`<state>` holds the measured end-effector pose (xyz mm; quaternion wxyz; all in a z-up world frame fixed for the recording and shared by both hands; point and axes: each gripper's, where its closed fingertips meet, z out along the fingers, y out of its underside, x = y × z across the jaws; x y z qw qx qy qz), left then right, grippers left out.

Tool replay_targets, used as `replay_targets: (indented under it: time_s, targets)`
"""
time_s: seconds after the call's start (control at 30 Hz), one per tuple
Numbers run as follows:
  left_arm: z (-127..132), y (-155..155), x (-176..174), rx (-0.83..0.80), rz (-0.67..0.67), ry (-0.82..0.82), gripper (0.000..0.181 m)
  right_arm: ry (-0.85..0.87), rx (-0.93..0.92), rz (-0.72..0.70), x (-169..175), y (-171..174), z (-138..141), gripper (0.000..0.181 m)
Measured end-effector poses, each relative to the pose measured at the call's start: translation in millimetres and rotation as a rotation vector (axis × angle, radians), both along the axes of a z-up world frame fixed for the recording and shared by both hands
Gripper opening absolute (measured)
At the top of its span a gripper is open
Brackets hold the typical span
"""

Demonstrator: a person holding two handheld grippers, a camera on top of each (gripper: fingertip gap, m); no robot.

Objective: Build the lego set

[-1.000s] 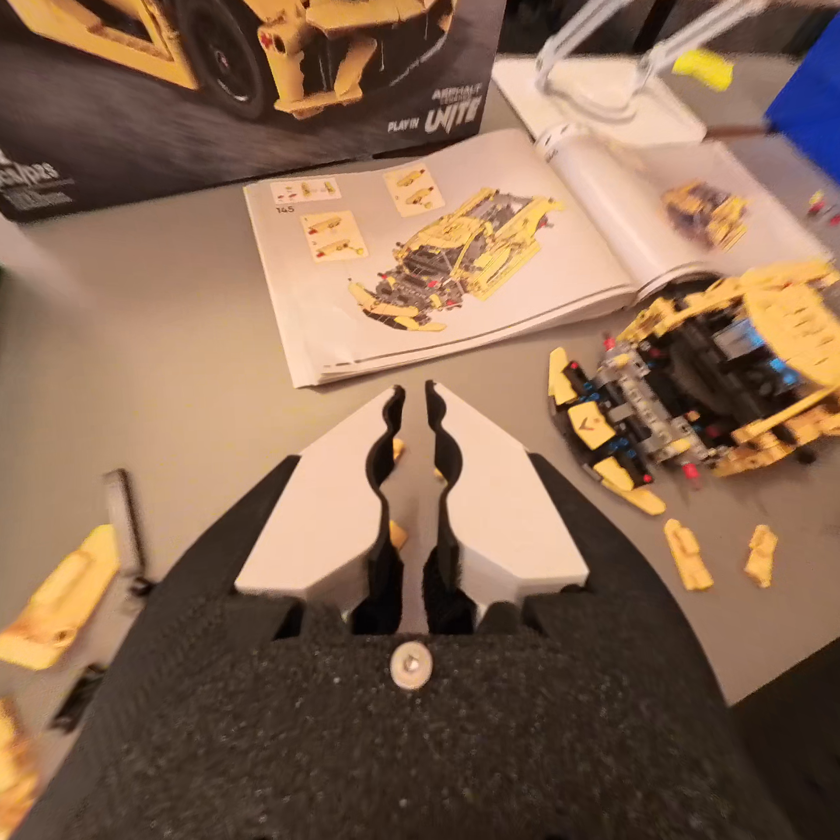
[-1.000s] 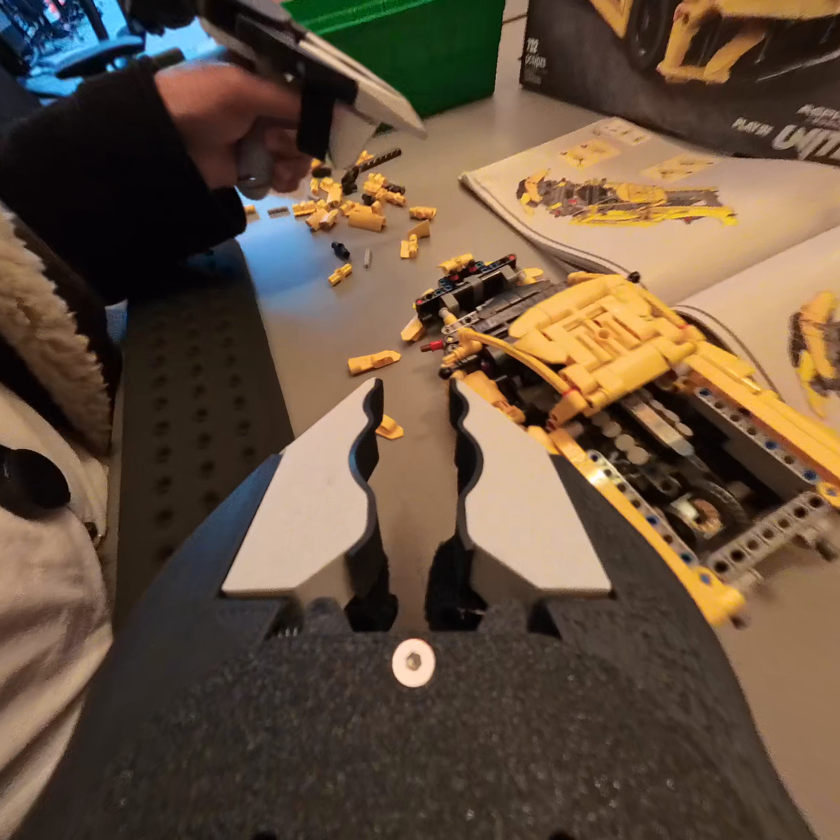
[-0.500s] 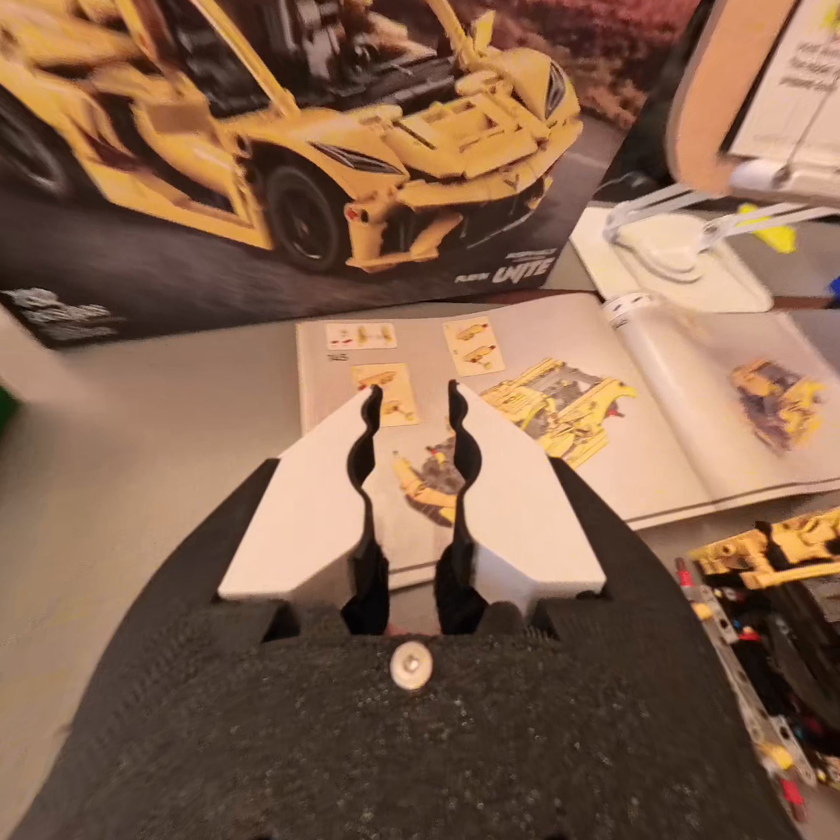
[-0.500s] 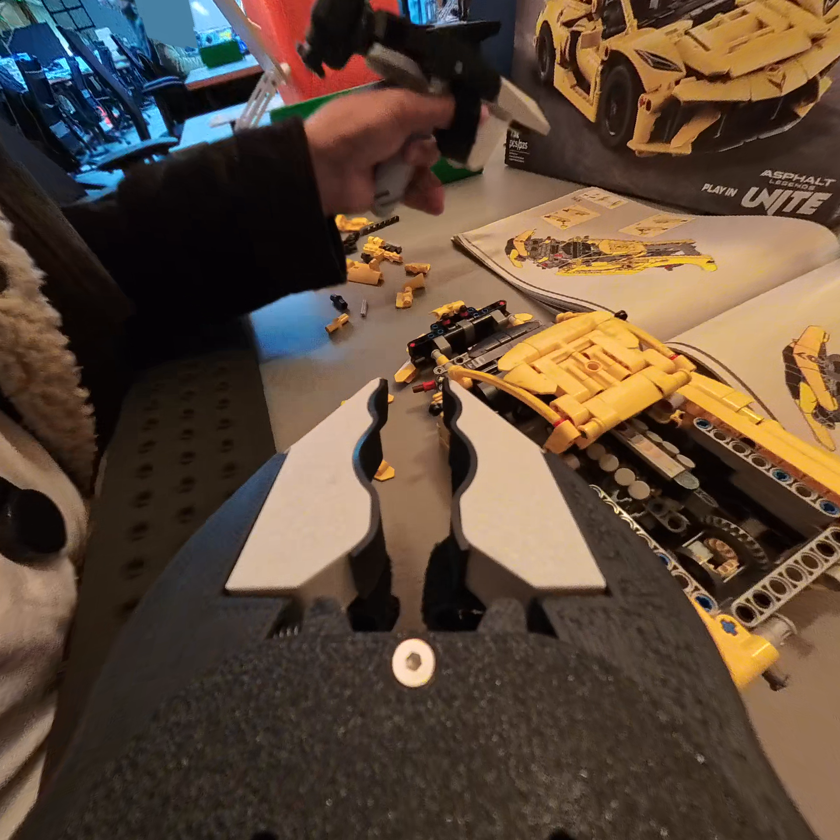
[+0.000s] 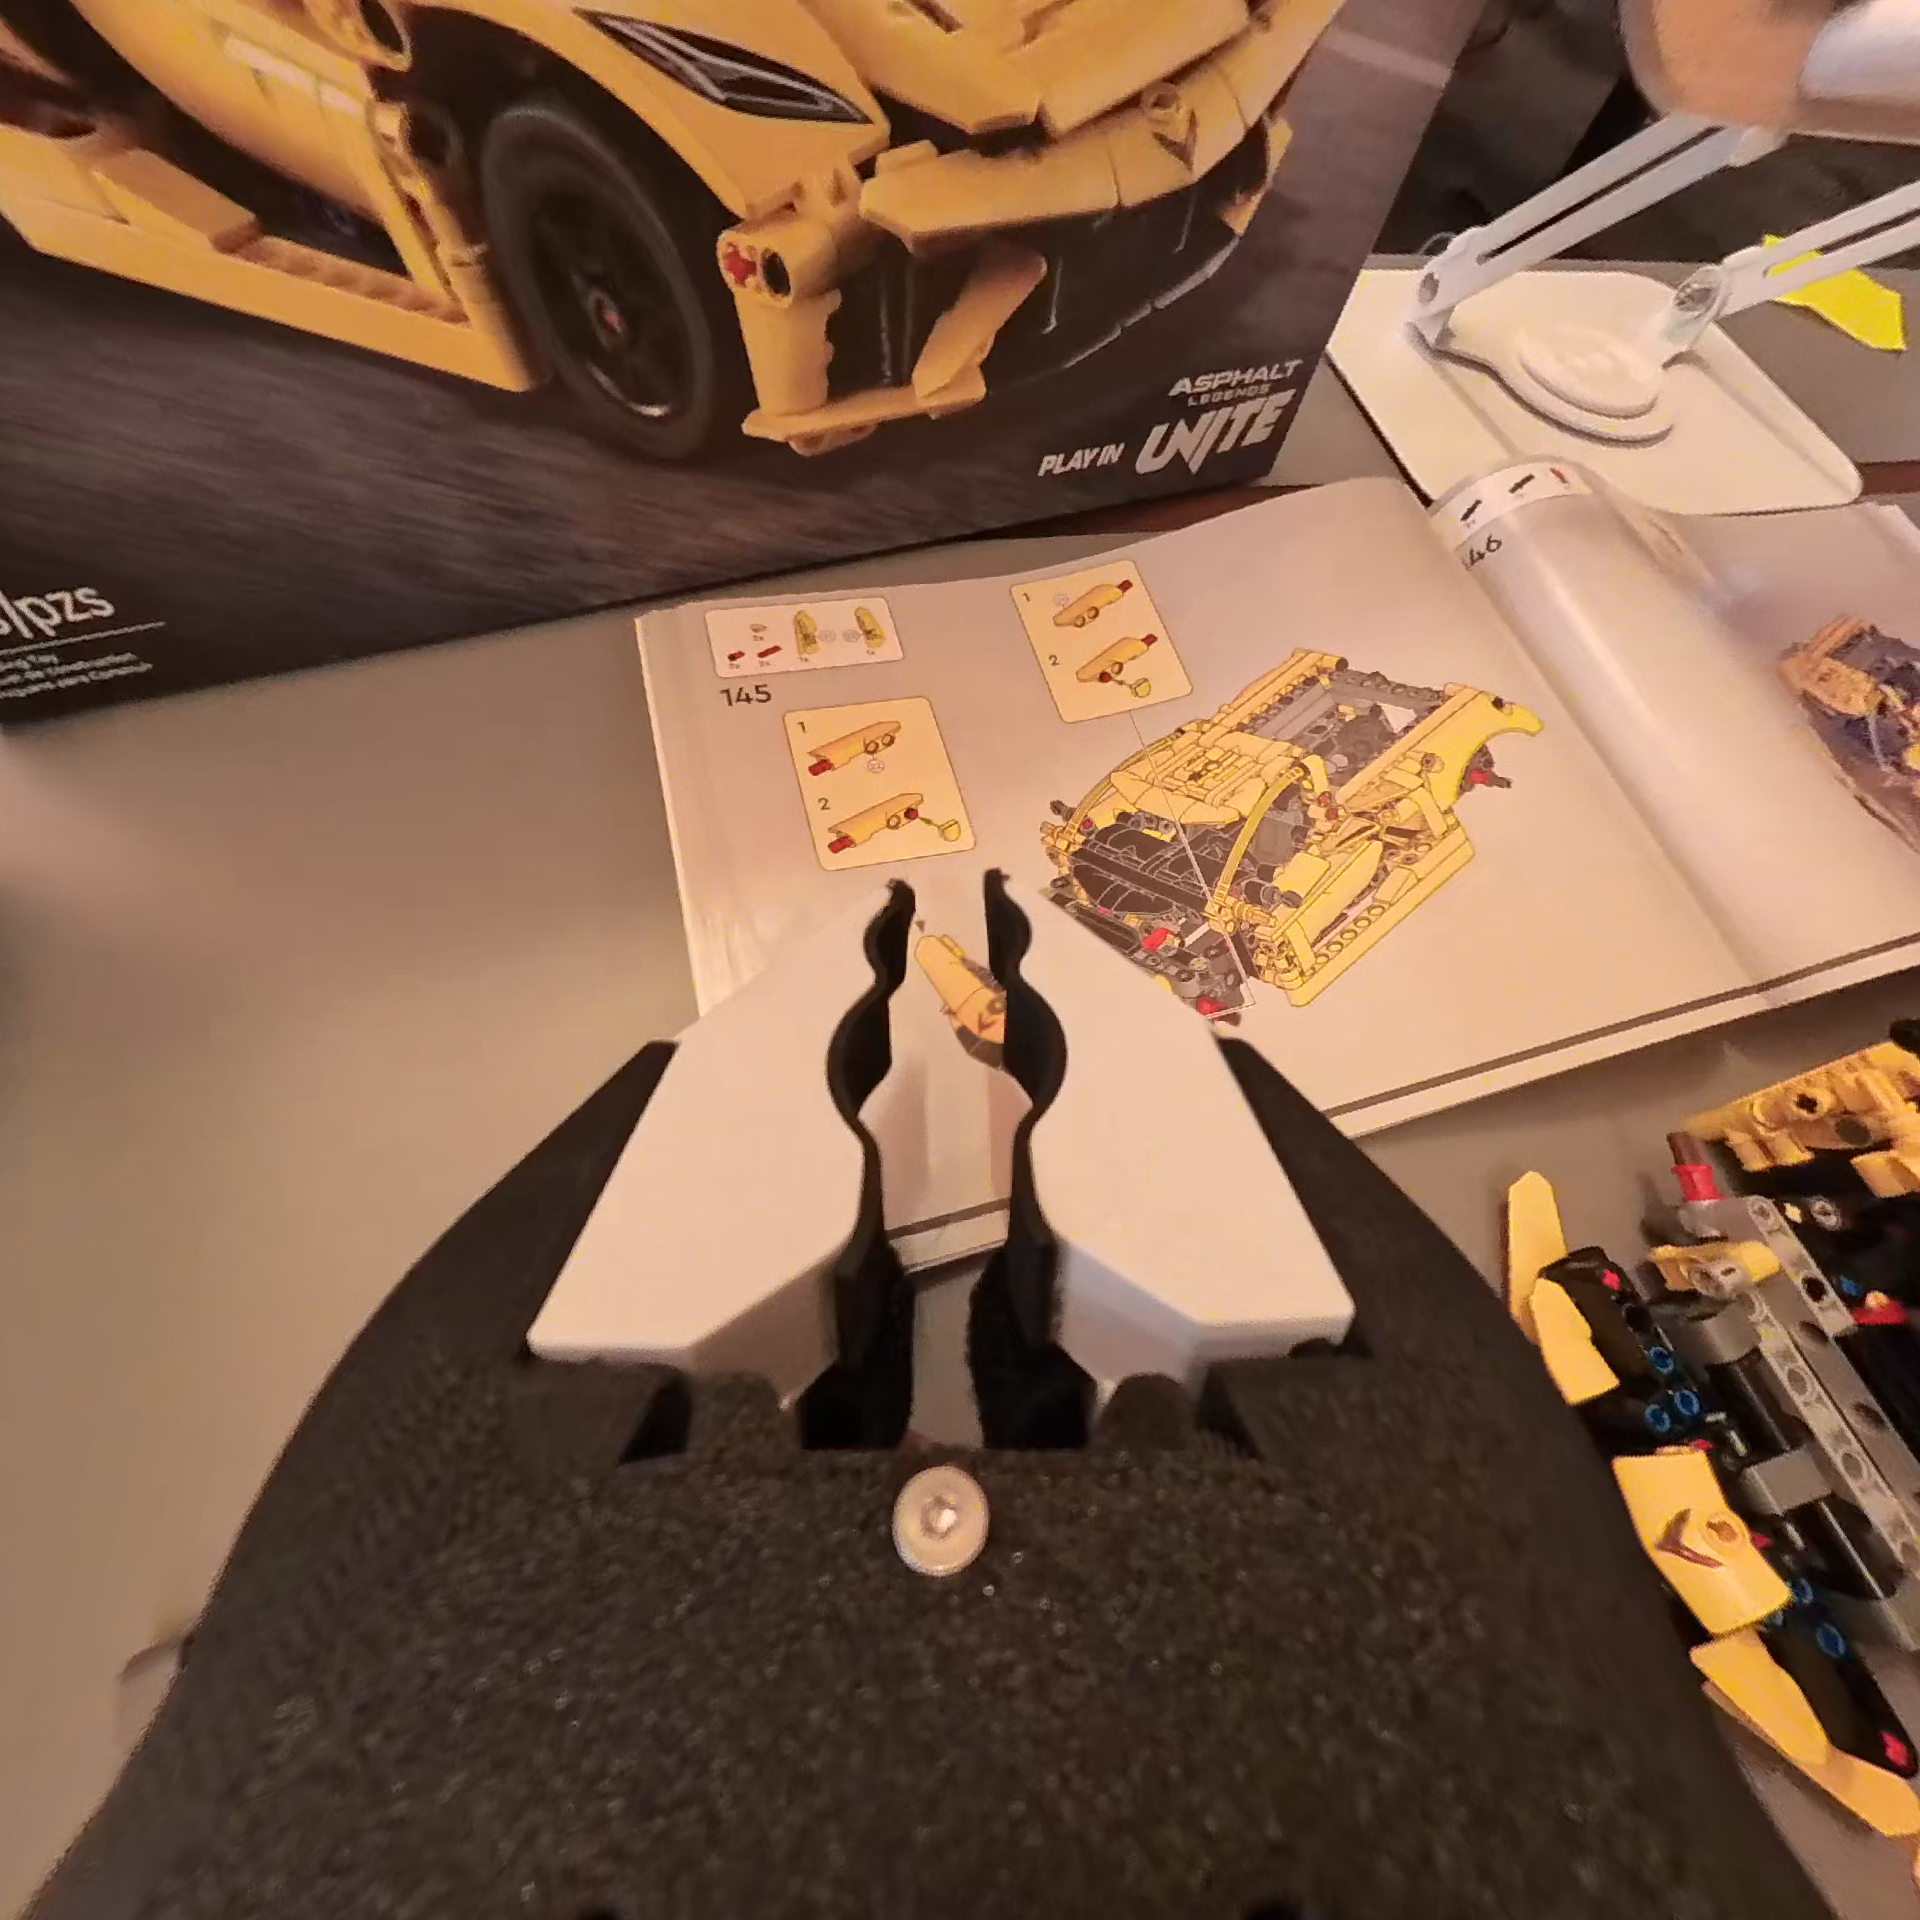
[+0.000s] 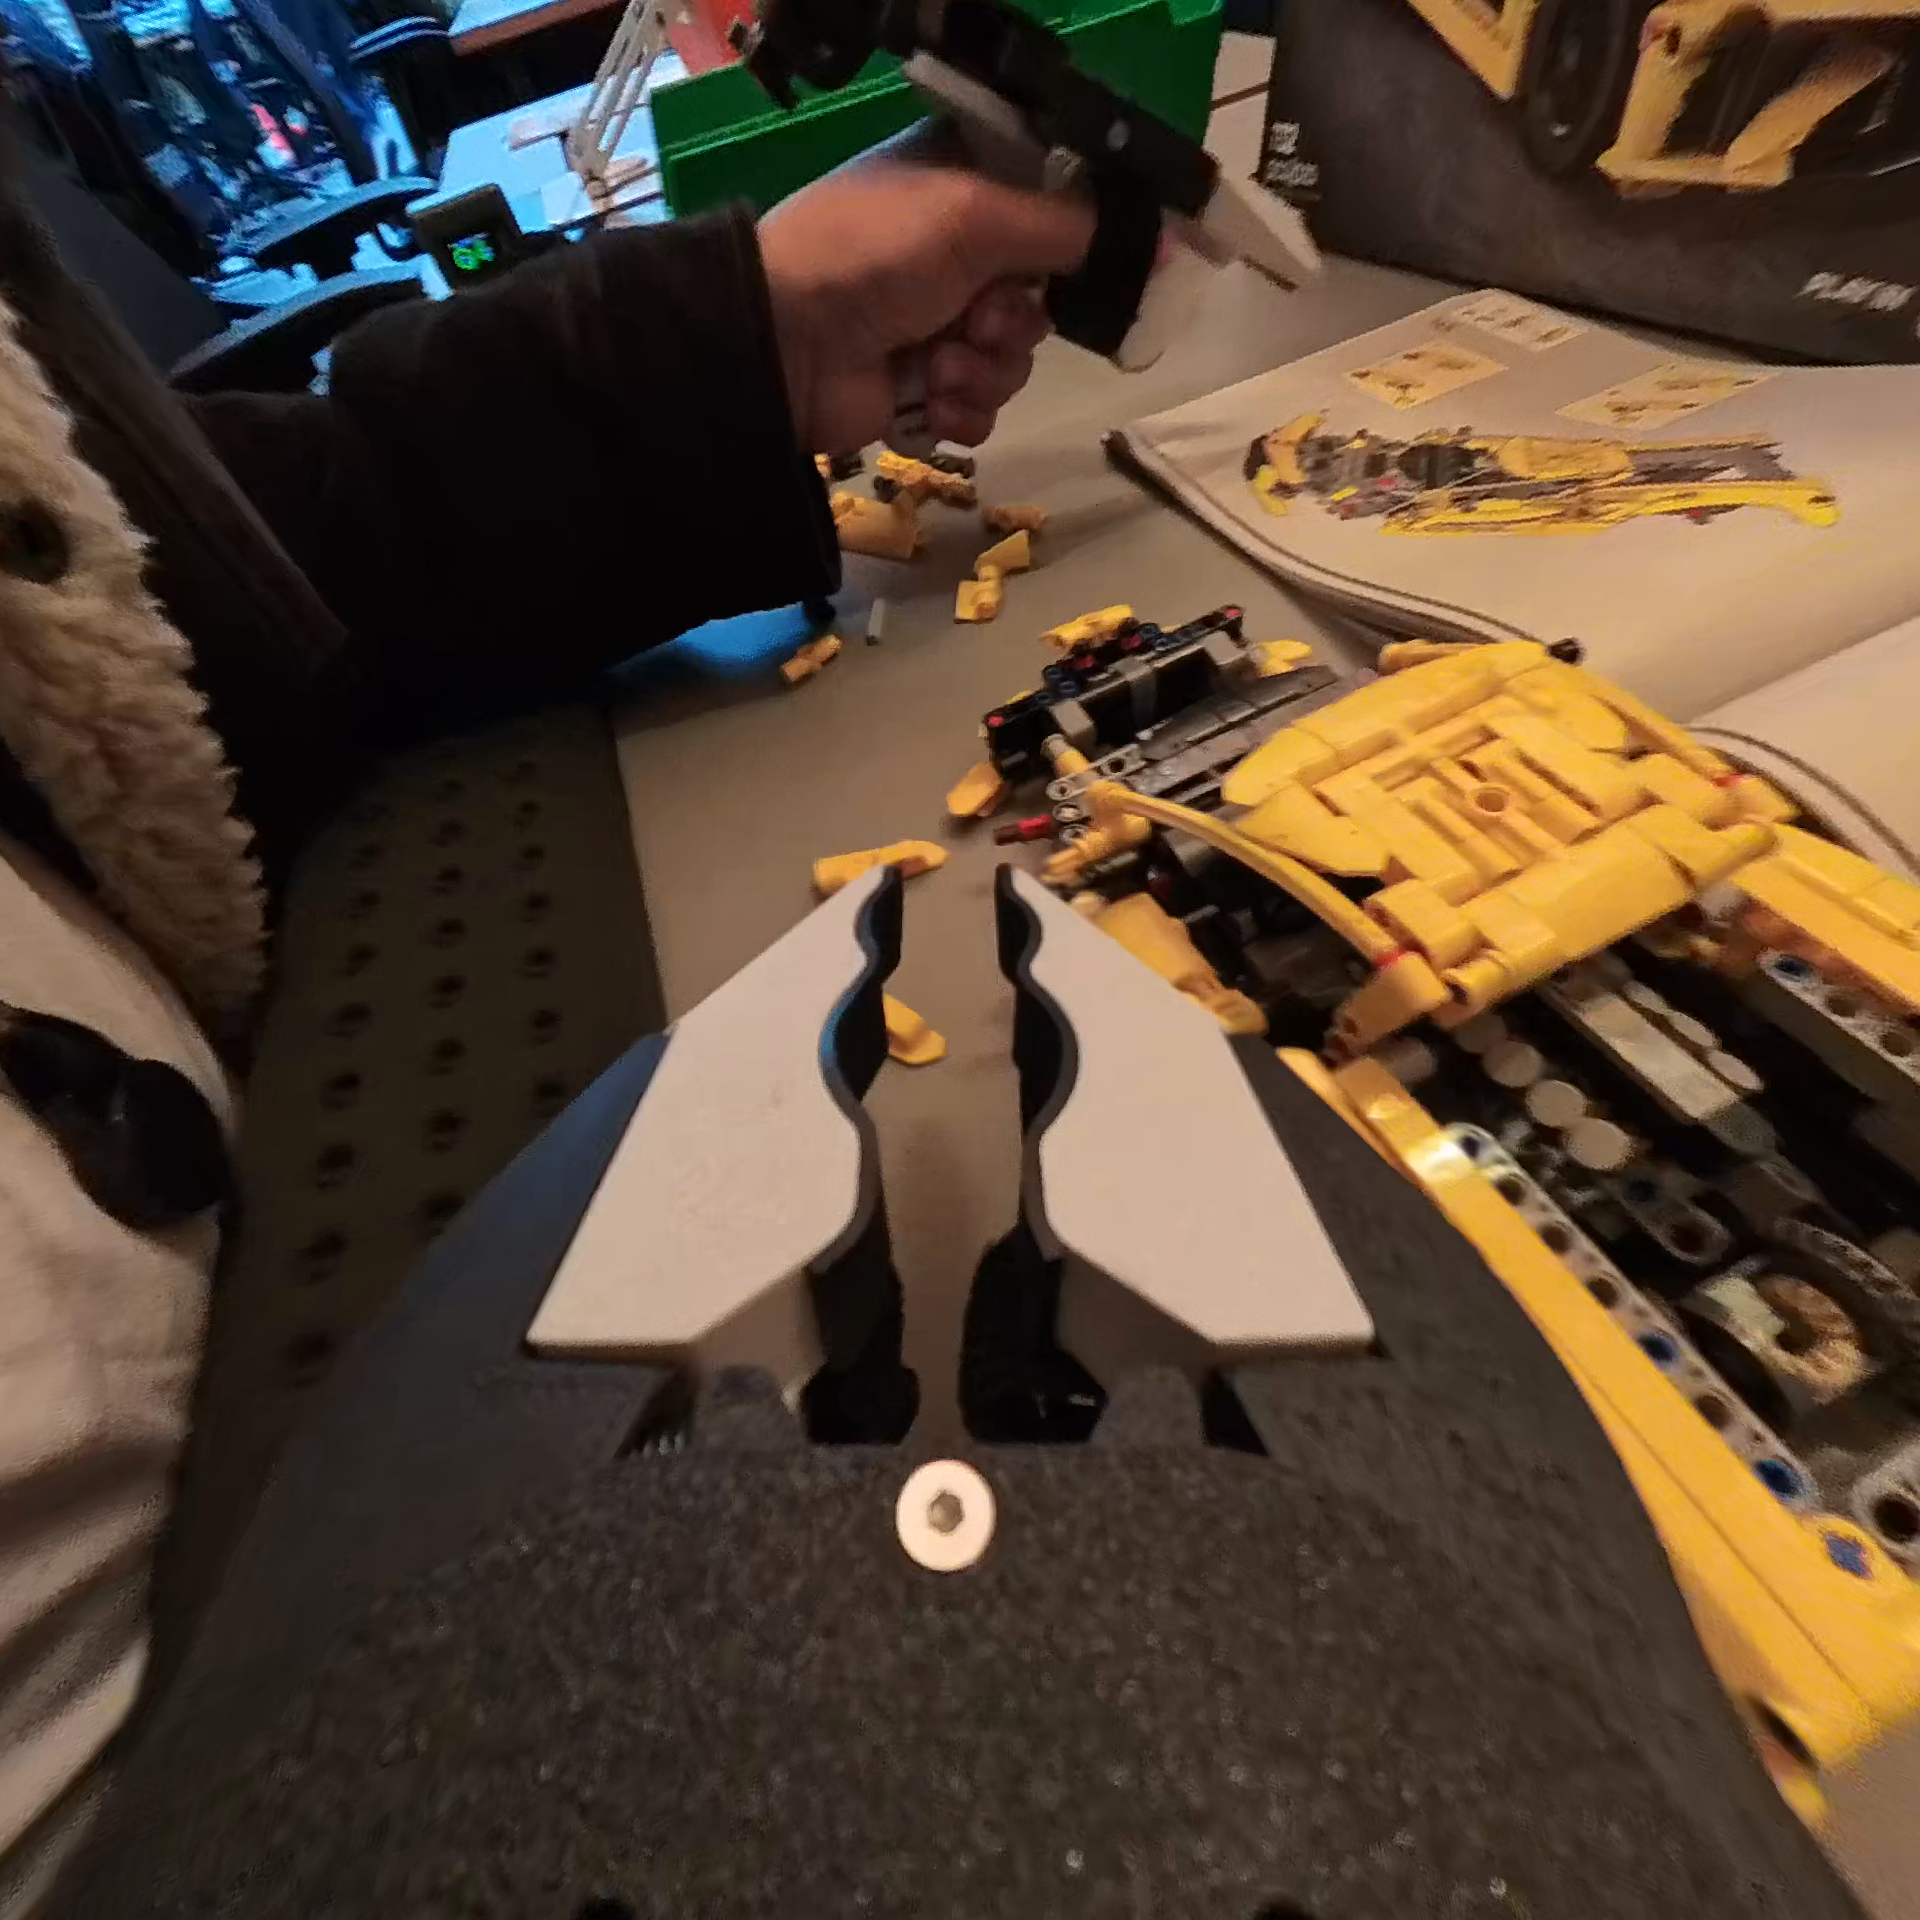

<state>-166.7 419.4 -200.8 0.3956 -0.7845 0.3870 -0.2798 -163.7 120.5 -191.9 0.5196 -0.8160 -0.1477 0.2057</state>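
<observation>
Below, glossy studded yellow car model (image 6: 1496, 831), matte paper manual (image 5: 1299, 790).

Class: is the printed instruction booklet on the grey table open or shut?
Open: the instruction booklet lies spread flat, two facing pages showing either side of its spine.

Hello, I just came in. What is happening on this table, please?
A person is building a yellow Lego car, holding a two-finger gripper in each hand. Both grippers are open and empty. The left gripper is raised over the open instruction booklet, as if checking the step. The right gripper hovers beside the half-built car. Loose yellow pieces lie on the grey table, and the set's box stands behind the booklet.
</observation>
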Motion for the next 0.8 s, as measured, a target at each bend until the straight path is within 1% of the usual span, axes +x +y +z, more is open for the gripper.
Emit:
replay_targets:
  time_s: [0.03,0.07,0.1,0.17,0.23,0.27,0.33,0.43,0.53,0.63,0.8]
  targets:
    - [2,-1,1,0.006,-0.005,-0.003,0.014,0.025,-0.017,0.029,-8,0,0,0.018]
    - [3,-3,2,0.008,-0.012,-0.006,0.014,0.045,-0.064,0.077,-20,-2,-2,0.025]
    - [3,-5,3,0.009,-0.02,-0.008,0.014,0.035,-0.132,0.129,-31,-5,-9,0.028]
    - [5,-8,5,0.017,-0.03,-0.007,0.014,-0.084,-0.194,0.18,-42,-6,-22,0.029]
    - [6,-9,5,0.027,-0.036,-0.003,0.014,-0.21,-0.172,0.164,-39,-2,-28,0.025]
    - [7,-9,5,0.029,-0.037,-0.004,0.014,-0.24,-0.171,0.163,-37,-3,-31,0.022]
    - [9,-10,4,0.022,-0.039,-0.017,0.014,-0.254,-0.213,0.177,-35,-7,-40,0.021]
    - [13,-11,4,0.009,-0.042,-0.038,0.014,-0.271,-0.271,0.178,-34,-11,-49,0.025]
    - [13,-12,4,0.001,-0.046,-0.04,0.014,-0.327,-0.284,0.152,-26,-11,-53,0.025]
    - [13,-13,6,-0.006,-0.054,-0.044,0.014,-0.356,-0.262,0.16,-20,-10,-53,0.022]
    - [14,-14,5,-0.006,-0.059,-0.043,0.014,-0.358,-0.265,0.261,-23,-9,-50,0.022]
